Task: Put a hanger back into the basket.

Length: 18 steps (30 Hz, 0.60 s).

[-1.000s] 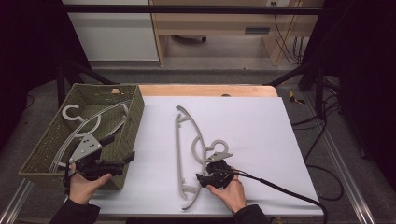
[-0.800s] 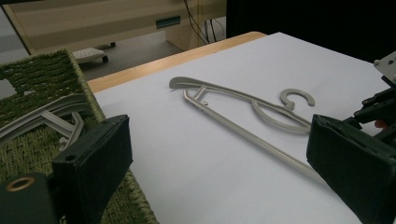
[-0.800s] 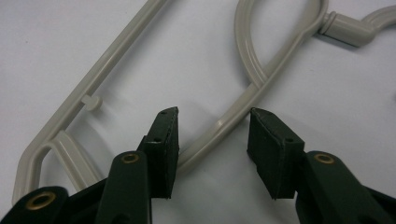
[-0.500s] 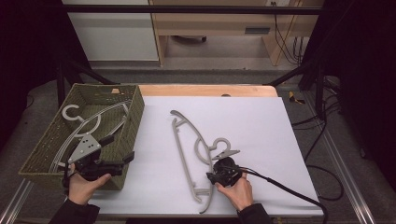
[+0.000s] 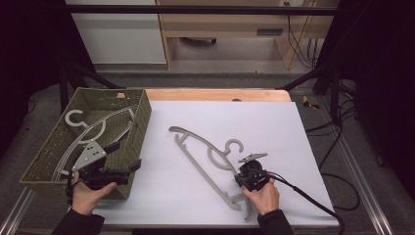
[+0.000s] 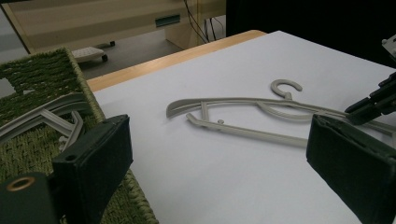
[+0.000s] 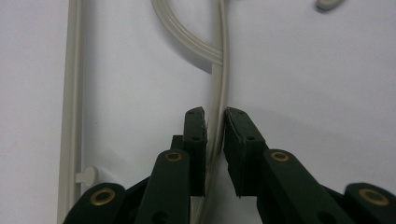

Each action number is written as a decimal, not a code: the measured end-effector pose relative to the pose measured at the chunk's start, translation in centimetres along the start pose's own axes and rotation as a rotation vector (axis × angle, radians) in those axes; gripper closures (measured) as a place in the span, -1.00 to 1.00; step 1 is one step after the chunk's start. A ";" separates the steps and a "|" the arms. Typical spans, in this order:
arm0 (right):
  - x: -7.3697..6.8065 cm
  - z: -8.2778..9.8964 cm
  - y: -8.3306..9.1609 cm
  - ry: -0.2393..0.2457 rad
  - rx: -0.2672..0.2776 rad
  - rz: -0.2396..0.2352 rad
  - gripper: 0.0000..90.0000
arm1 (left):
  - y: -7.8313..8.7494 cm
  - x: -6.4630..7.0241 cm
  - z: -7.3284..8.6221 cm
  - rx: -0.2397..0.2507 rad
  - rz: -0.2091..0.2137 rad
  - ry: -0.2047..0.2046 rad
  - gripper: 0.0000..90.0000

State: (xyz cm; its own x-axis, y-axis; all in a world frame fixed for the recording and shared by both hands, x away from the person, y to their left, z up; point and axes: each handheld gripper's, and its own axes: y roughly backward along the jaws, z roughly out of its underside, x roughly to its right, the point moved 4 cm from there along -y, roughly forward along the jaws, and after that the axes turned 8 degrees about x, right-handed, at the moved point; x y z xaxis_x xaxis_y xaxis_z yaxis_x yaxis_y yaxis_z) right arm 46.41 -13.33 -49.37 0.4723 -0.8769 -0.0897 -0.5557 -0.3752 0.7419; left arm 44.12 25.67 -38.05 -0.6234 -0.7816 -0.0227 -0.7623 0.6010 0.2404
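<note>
**Right fingers pinch the hanger's arm; left fingers wait wide**

Your right gripper's (image 7: 215, 154) fingers (image 7: 195, 140) have just been closing, and the hanger's (image 5: 205, 159) thin arm now runs up between them, both pads on it. In the high view that gripper (image 5: 247, 178) sits at the near end of the hanger, on the white table (image 5: 303, 147). Your left gripper (image 5: 122, 171) hangs at the near corner of the basket (image 5: 142, 110), its fingers (image 6: 100, 158) spread wide with nothing between them.

Judging by its look, the hanger is light, stiff moulded plastic, smooth enough to slip. A grip this far toward one end will probably let the free end swing or sag, so lift slowly. A hold nearer the neck, just ahead of your right fingers, would likely balance better.

Its long axis runs from your right fingers away and to their left, toward the basket. The hook (image 5: 234, 145) lies just beyond your right fingers, pointing away from you. The bottom bar (image 7: 72, 93) lies to the left of those fingers, running alongside the gripped arm.

Another hanger (image 5: 90, 129) lies in the basket, just beyond your left fingers.
</note>
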 end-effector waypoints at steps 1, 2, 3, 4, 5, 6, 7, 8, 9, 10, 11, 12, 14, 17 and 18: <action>0.2 0.1 -0.1 0.023 0.011 -0.002 0.70 | 0.0 0.0 0.0 -0.001 0.000 0.000 -0.85; 0.1 0.0 -0.2 0.015 0.017 -0.011 0.67 | 0.0 0.0 0.0 -0.001 0.001 -0.001 -0.85; 0.2 0.1 -0.3 0.021 0.017 0.001 0.65 | -0.1 0.1 0.0 -0.002 0.002 -0.001 -0.85; 0.3 0.1 -0.4 0.034 0.025 0.008 0.65 | -0.1 0.1 0.0 -0.003 0.003 -0.002 -0.85; 0.2 0.1 -0.4 0.026 0.026 0.009 0.66 | -0.1 0.1 0.0 -0.003 0.004 -0.002 -0.85; 0.2 0.1 -0.4 0.023 0.028 0.004 0.67 | -0.1 0.1 0.0 -0.004 0.004 -0.002 -0.85; -0.1 0.1 -0.4 0.009 0.029 -0.003 0.69 | -0.1 0.1 0.1 -0.005 0.004 -0.003 -0.85; 0.2 0.1 -0.5 0.032 0.029 0.017 0.75 | -0.2 0.1 0.1 -0.006 0.005 -0.003 -0.85; 0.2 0.1 -0.4 0.020 0.028 0.008 0.76 | -0.2 0.2 0.1 -0.007 0.005 -0.003 -0.85; 0.3 0.0 -0.5 0.022 0.024 0.017 0.76 | -0.2 0.2 0.1 -0.007 0.006 -0.004 -0.85; 0.3 0.0 -0.4 0.015 0.020 0.005 0.78 | -0.1 0.1 0.1 -0.006 0.006 -0.004 -0.85; 0.5 0.0 -0.3 0.025 0.010 0.023 0.79 | -0.1 0.1 0.0 -0.005 0.005 -0.003 -0.85; 1.1 0.0 -0.1 0.047 0.001 0.044 0.83 | 0.0 0.1 -0.1 -0.001 0.006 -0.004 -0.85; 2.1 0.1 0.1 0.007 0.008 -0.013 0.82 | 0.0 0.1 -0.1 0.000 0.006 -0.005 -0.85; 2.2 0.1 0.1 -0.017 0.009 -0.023 0.82 | 0.0 0.2 -0.1 -0.002 0.006 -0.005 -0.85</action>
State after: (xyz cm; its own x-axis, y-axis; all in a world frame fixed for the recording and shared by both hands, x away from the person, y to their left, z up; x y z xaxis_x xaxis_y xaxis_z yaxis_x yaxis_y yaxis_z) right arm 47.29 -15.33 -49.53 0.4735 -0.8729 -0.1177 -0.5508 -0.3977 0.7338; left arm 44.02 25.53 -37.98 -0.6288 -0.7771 -0.0265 -0.7582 0.6054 0.2421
